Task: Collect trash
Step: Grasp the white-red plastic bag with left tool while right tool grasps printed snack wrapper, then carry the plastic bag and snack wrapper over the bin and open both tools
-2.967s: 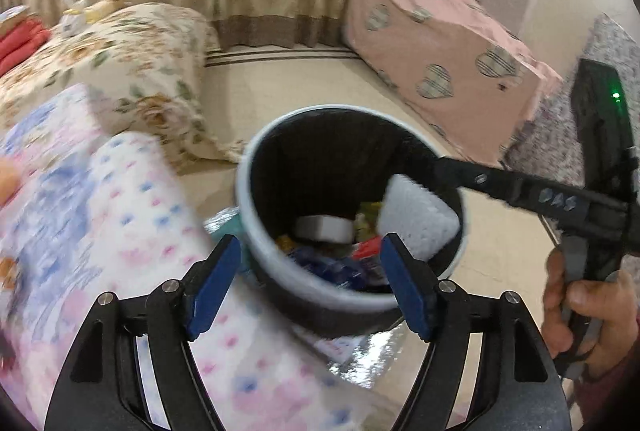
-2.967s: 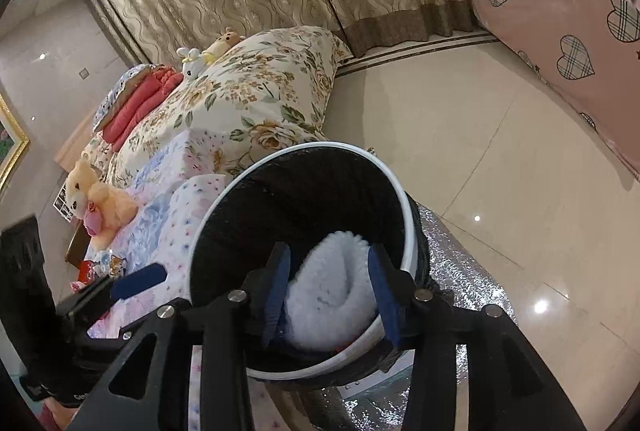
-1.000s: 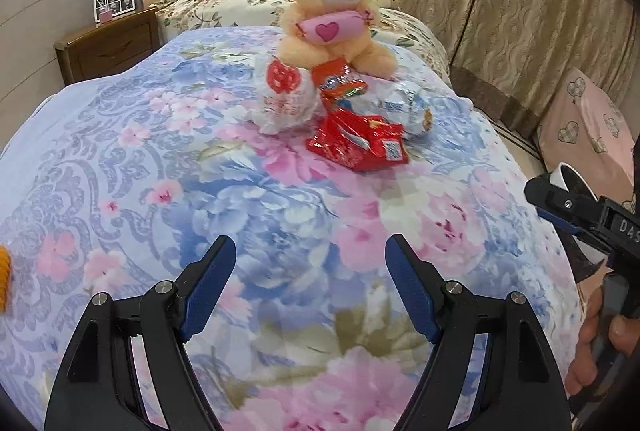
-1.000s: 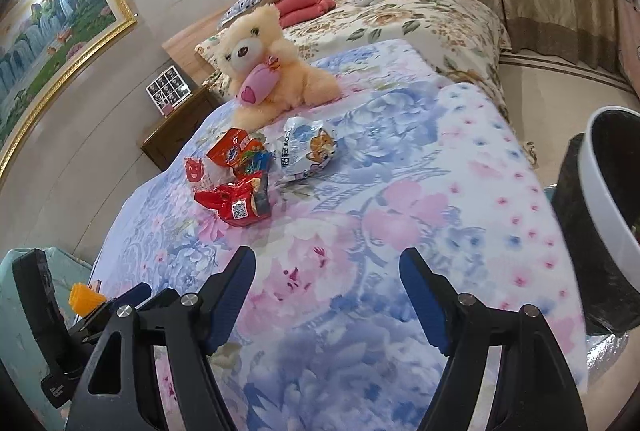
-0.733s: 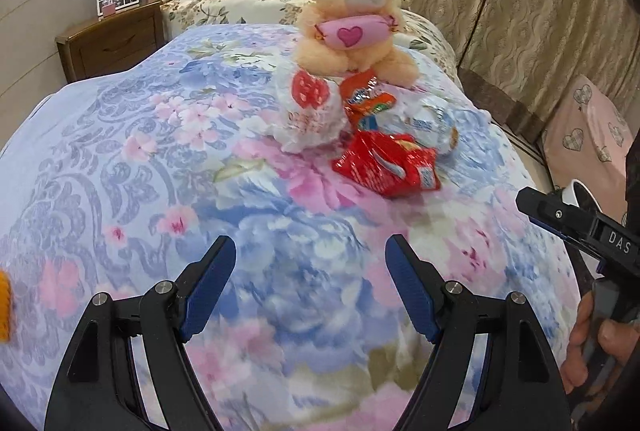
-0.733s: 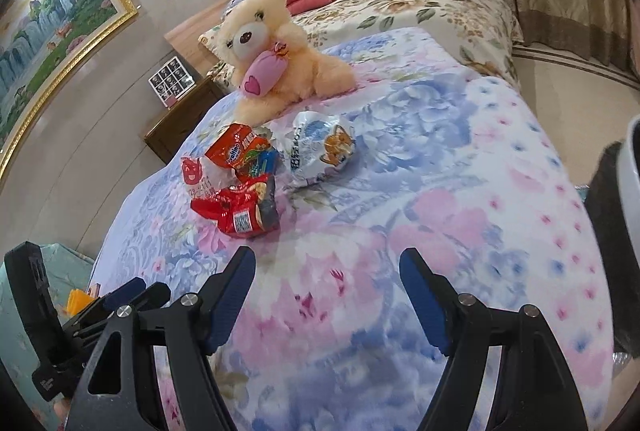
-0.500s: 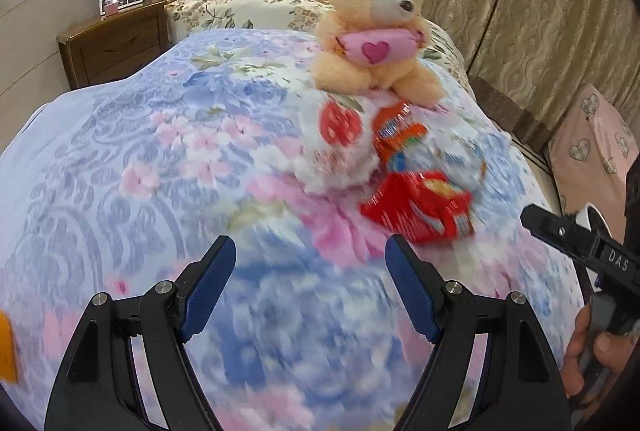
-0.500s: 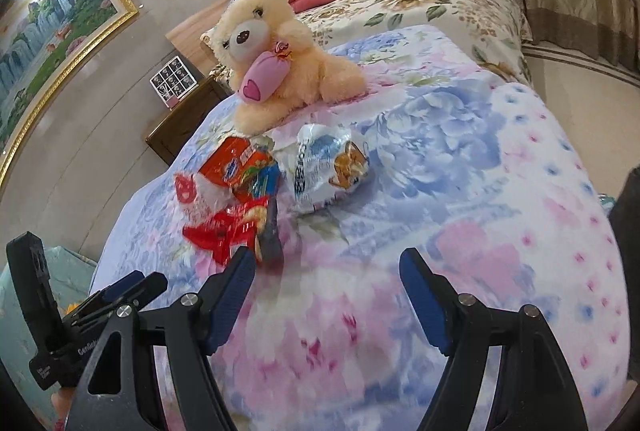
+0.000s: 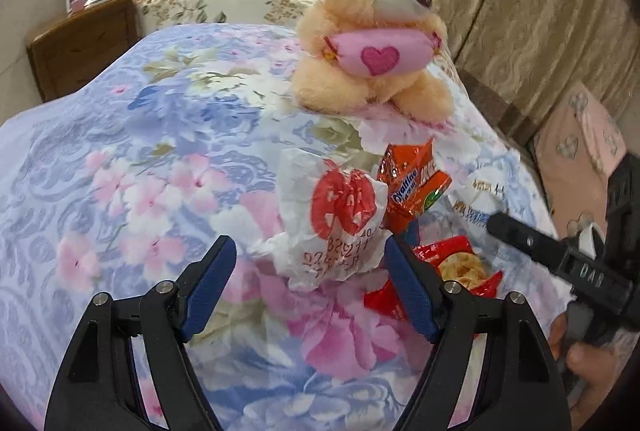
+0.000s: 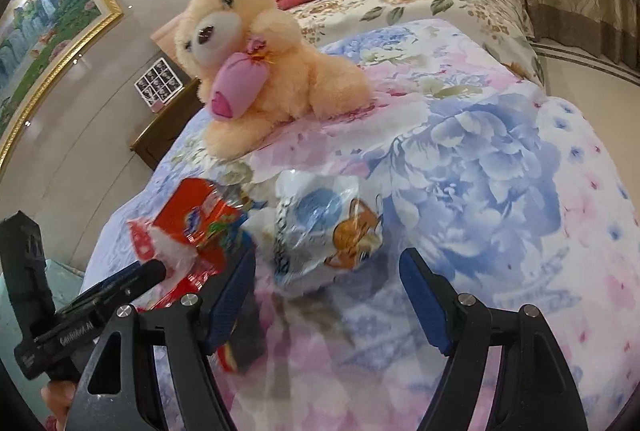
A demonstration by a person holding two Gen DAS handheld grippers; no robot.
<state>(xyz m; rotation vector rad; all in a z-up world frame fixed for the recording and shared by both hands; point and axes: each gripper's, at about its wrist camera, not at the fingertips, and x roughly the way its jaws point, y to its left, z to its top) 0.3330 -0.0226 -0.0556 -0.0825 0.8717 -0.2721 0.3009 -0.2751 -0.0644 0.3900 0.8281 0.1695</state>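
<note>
Wrappers lie in a cluster on the floral bedspread (image 9: 168, 159). A crumpled white paper bag with a red print (image 9: 336, 219) lies just ahead of my open left gripper (image 9: 310, 271), between its fingertips. An orange Ovaltine packet (image 9: 412, 187) and a red snack packet (image 9: 460, 267) lie to its right. In the right wrist view a clear white-and-blue cartoon bag (image 10: 328, 227) lies just ahead of my open right gripper (image 10: 328, 295), with the orange packet (image 10: 196, 219) to its left. Both grippers are empty.
A beige teddy bear (image 9: 372, 27) holding a pink heart cushion sits behind the wrappers. A wooden nightstand (image 9: 80, 43) stands at the far left. Pillows and a second floral quilt (image 10: 420, 3) lie beyond. The right gripper's body (image 9: 568, 259) is at the right.
Both grippers have moved from the trash bin to the bed and closed in on the wrappers. The white foam piece held three seconds ago is gone; the right gripper has opened.
</note>
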